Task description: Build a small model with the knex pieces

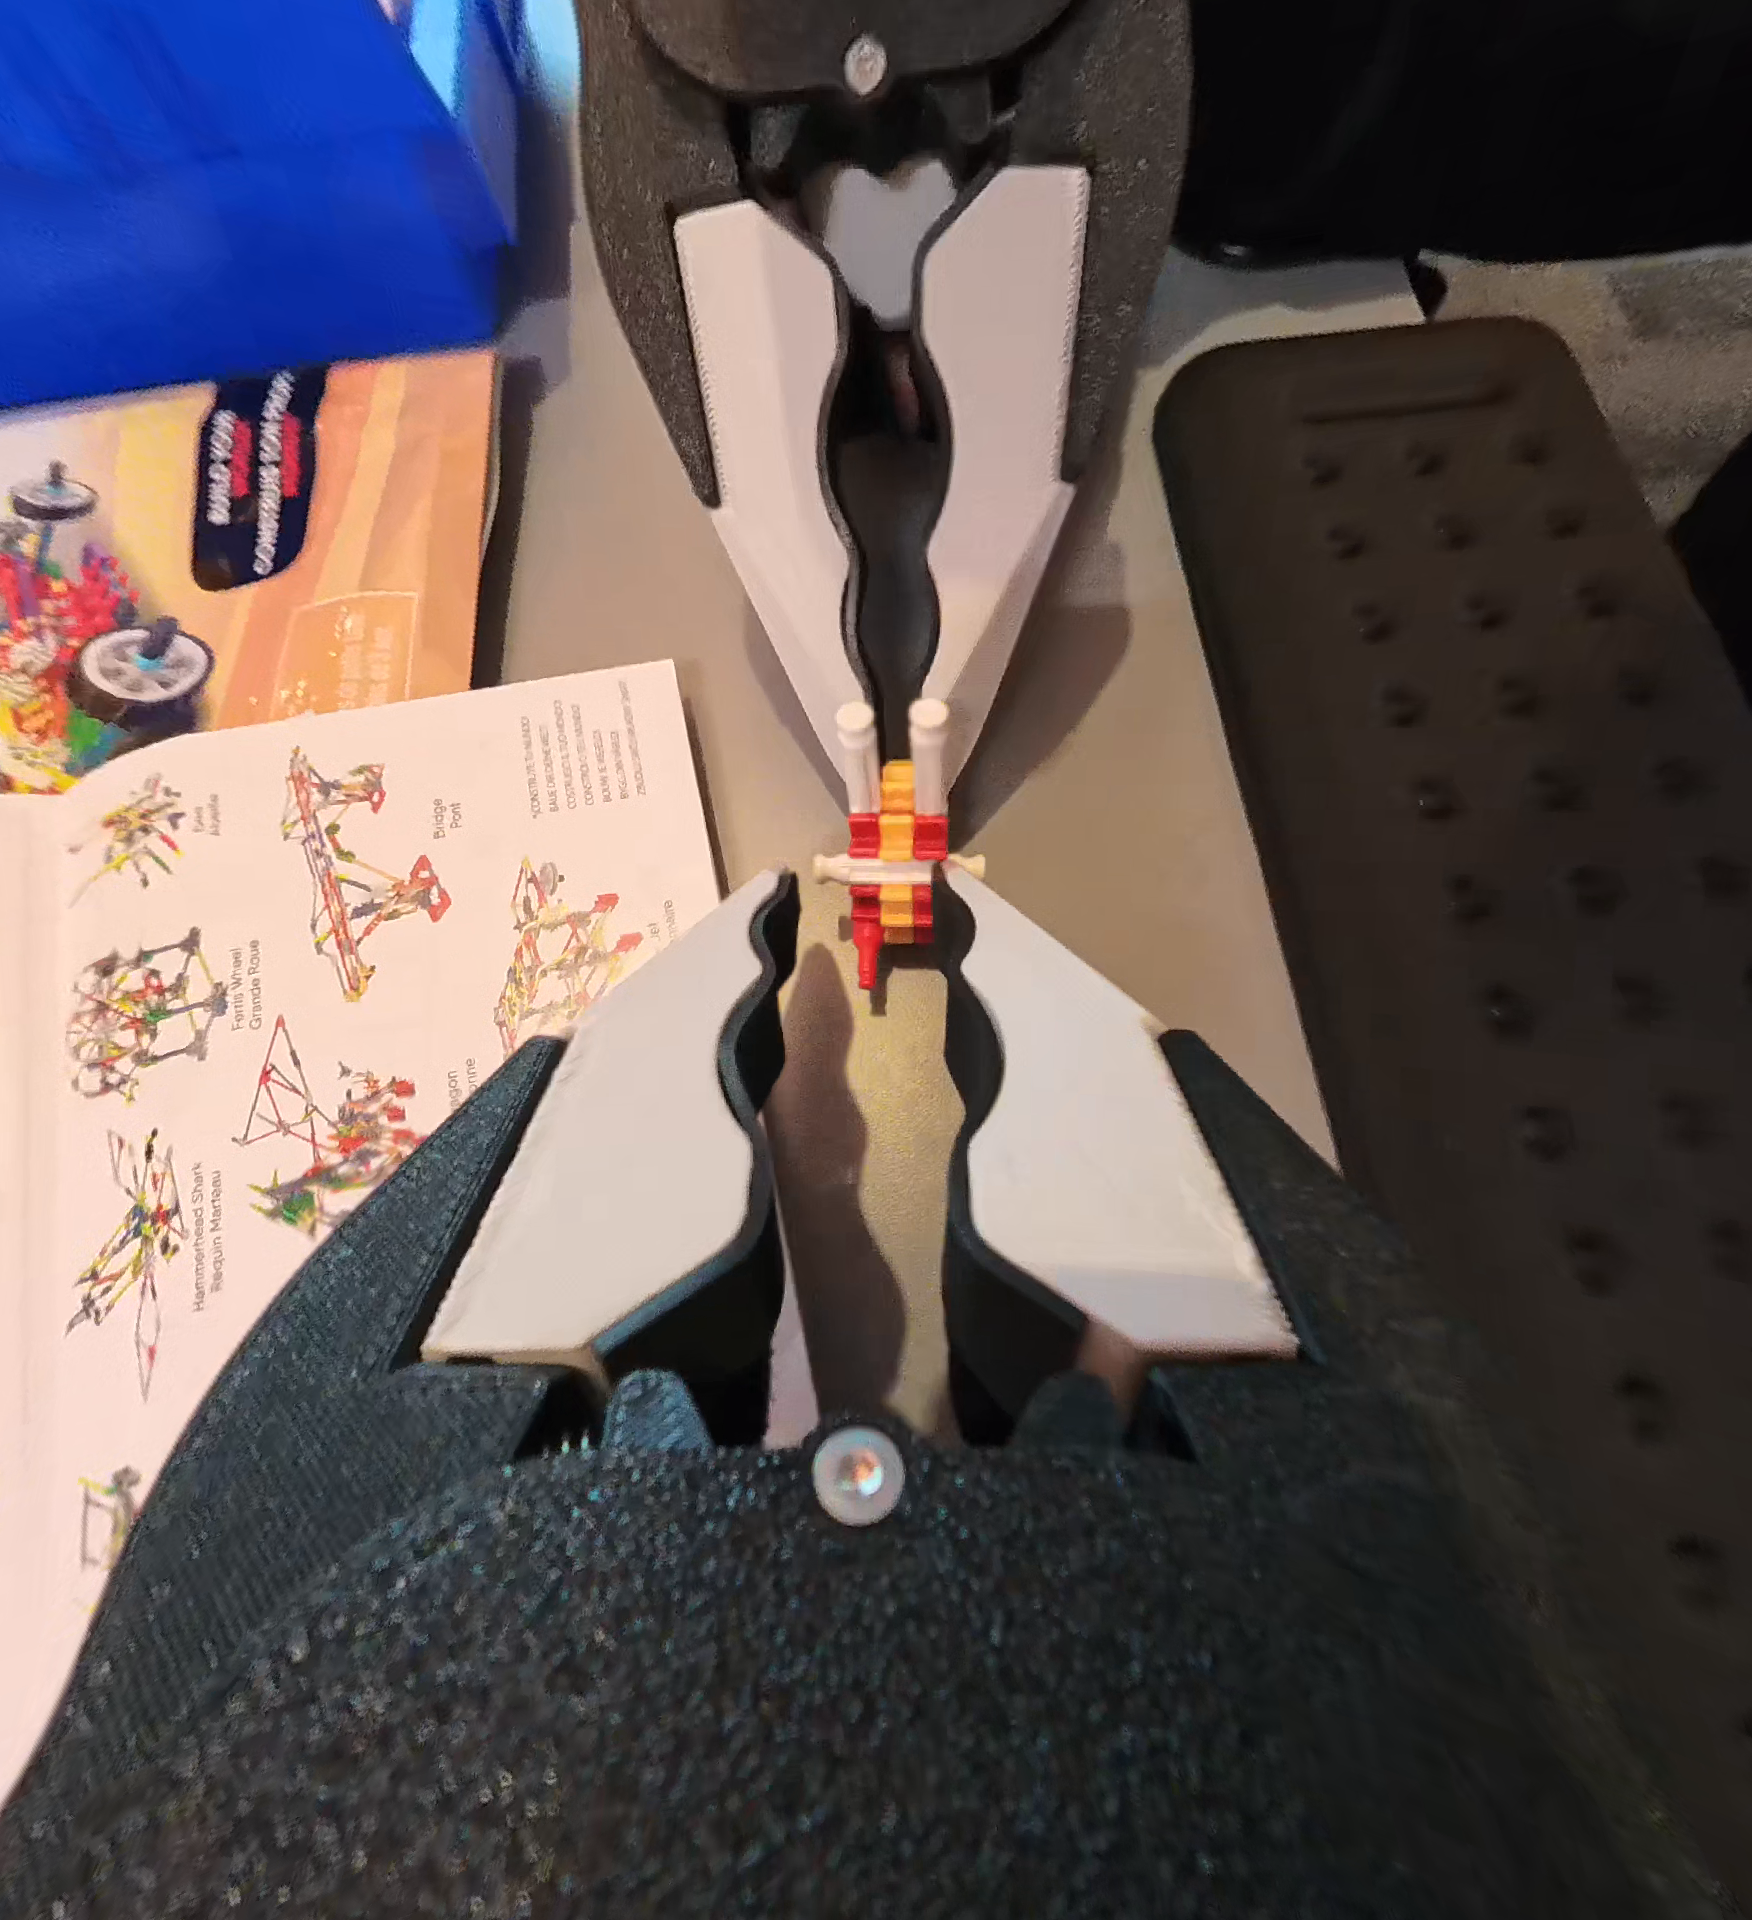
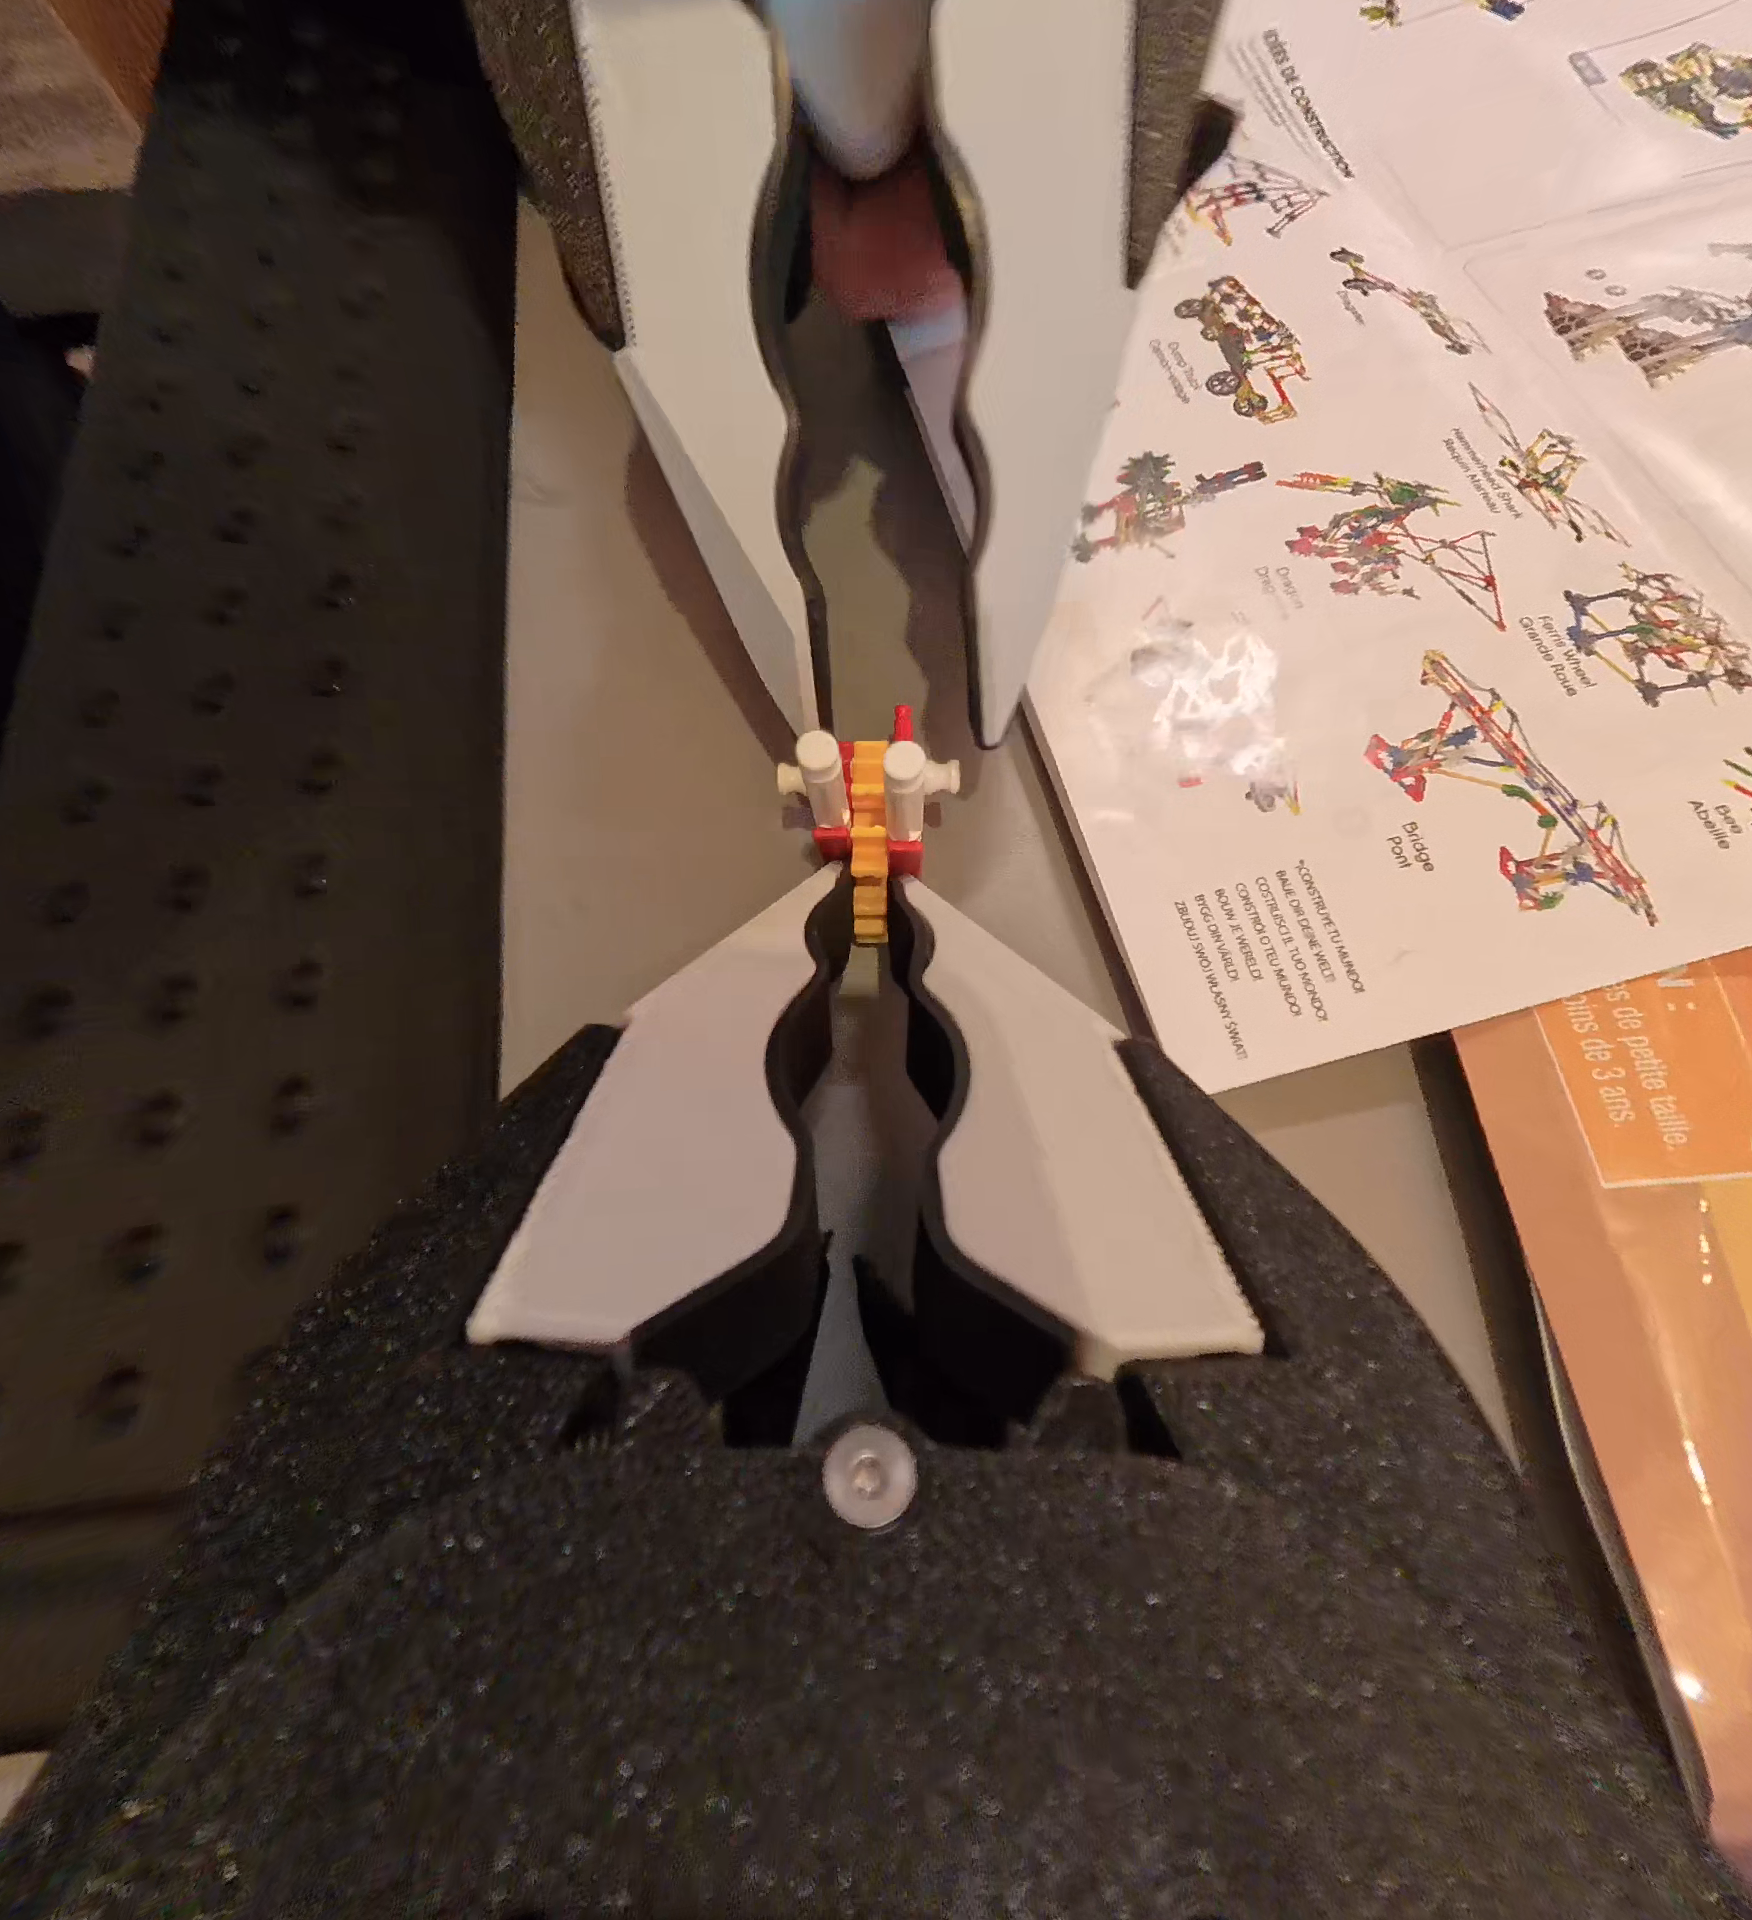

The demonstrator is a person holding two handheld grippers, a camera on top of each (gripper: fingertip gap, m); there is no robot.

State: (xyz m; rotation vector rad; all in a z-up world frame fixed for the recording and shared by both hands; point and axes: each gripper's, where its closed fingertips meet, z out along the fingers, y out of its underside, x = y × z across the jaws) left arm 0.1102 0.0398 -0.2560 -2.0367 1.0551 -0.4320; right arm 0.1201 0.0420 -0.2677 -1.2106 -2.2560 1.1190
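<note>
Grey tabletop (image 1: pixel 1059 727) is carrying our leaflet (image 1: pixel 332 935) and black mat (image 1: pixel 1474 831).
We are pinching a red-yellow-white assembly (image 1: pixel 893 862) with the right gripper (image 2: pixel 867 894), while our left gripper (image 1: pixel 872 914) is spreading its fingers around it.

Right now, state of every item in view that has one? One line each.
left claw: open, tips flanking the toy assembly's near end
right claw: shut on the toy assembly's yellow part
toy assembly: red, yellow and white pieces joined, held between both claws above the table
instruction sheet: unfolded, flat on the table
toy box: lying flat, partly under the sheet
black mat: flat, bare
</note>
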